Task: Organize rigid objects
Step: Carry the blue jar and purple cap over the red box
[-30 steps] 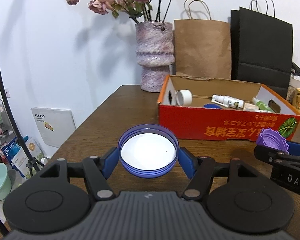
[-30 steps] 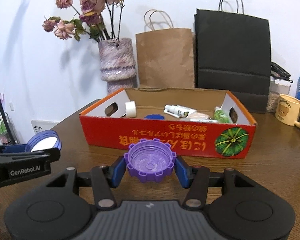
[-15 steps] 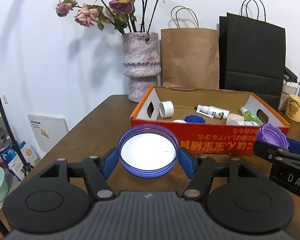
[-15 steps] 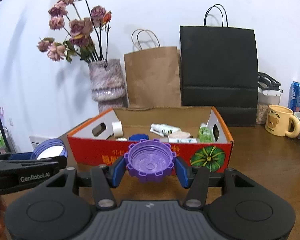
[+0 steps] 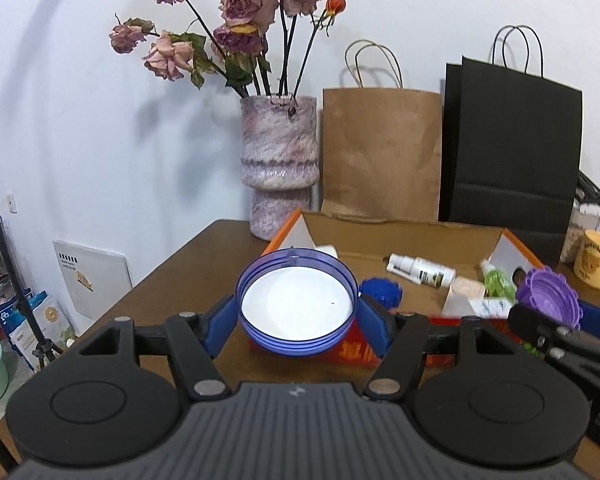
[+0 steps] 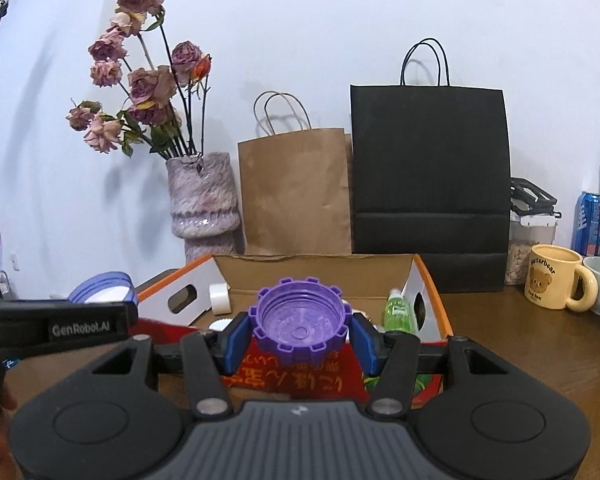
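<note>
My left gripper (image 5: pixel 297 314) is shut on a round blue lid with a white inside (image 5: pixel 297 305), held above the near left corner of the red cardboard box (image 5: pixel 404 236). My right gripper (image 6: pixel 300 334) is shut on a purple notched cap (image 6: pixel 300 322), open side up, at the box's near wall (image 6: pixel 296 380). Each gripper shows at the other view's edge, the blue lid (image 6: pixel 102 290) to the left and the purple cap (image 5: pixel 548 298) to the right. Inside the box lie a white spray bottle (image 5: pixel 420 270), a green bottle (image 6: pixel 398 312), a blue cap (image 5: pixel 380 290) and a white tape roll (image 6: pixel 220 298).
Behind the box stand a marbled vase of dried roses (image 5: pixel 278 168), a brown paper bag (image 6: pixel 296 192) and a black paper bag (image 6: pixel 428 184). A yellow bear mug (image 6: pixel 556 282), a grey cup, a can and a lidded jar sit at the right. The wooden table's left edge (image 5: pixel 160 268) drops to floor clutter.
Both grippers have risen and moved toward the box, each keeping its hold. The box's inside now shows more fully, and the lid and cap hang over its near wall.
</note>
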`<state>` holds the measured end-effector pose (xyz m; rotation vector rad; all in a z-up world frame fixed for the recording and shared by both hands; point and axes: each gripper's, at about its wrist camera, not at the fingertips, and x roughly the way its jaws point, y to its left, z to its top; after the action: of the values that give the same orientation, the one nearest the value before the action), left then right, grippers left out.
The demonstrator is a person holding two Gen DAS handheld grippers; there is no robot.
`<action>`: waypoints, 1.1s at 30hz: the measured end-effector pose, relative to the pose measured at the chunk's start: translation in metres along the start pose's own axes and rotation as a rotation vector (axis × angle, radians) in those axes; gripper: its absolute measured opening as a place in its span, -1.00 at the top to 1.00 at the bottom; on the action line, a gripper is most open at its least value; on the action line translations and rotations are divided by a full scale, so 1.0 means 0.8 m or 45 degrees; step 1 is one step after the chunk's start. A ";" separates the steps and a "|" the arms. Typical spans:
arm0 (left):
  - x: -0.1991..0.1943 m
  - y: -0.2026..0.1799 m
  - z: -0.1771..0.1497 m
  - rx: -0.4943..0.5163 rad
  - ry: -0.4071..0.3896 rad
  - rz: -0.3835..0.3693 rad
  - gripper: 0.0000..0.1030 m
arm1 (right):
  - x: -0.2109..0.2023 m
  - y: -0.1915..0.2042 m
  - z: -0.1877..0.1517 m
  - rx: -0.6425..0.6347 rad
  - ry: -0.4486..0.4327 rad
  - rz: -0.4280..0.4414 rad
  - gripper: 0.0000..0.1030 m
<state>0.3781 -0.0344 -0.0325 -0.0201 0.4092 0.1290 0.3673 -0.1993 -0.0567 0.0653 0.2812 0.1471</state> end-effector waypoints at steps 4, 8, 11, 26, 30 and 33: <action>0.010 -0.006 0.009 -0.007 -0.020 -0.003 -0.30 | 0.012 -0.004 0.005 0.000 -0.015 -0.004 -0.03; 0.022 -0.011 0.019 -0.020 -0.032 -0.011 -0.30 | 0.025 -0.006 0.009 -0.009 -0.026 -0.009 -0.03; 0.032 -0.016 0.023 -0.020 -0.035 -0.017 -0.30 | 0.034 -0.008 0.012 -0.012 -0.033 -0.015 -0.03; 0.083 -0.032 0.043 -0.022 -0.037 -0.026 -0.30 | 0.085 -0.027 0.025 -0.023 -0.054 -0.051 -0.03; 0.096 -0.036 0.048 -0.015 -0.042 -0.028 -0.30 | 0.100 -0.032 0.028 -0.024 -0.054 -0.059 -0.03; 0.105 -0.039 0.051 -0.003 -0.044 -0.037 -0.30 | 0.112 -0.037 0.030 -0.020 -0.046 -0.061 -0.03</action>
<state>0.4748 -0.0533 -0.0291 -0.0263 0.3742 0.1007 0.4632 -0.2161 -0.0603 0.0454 0.2452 0.1006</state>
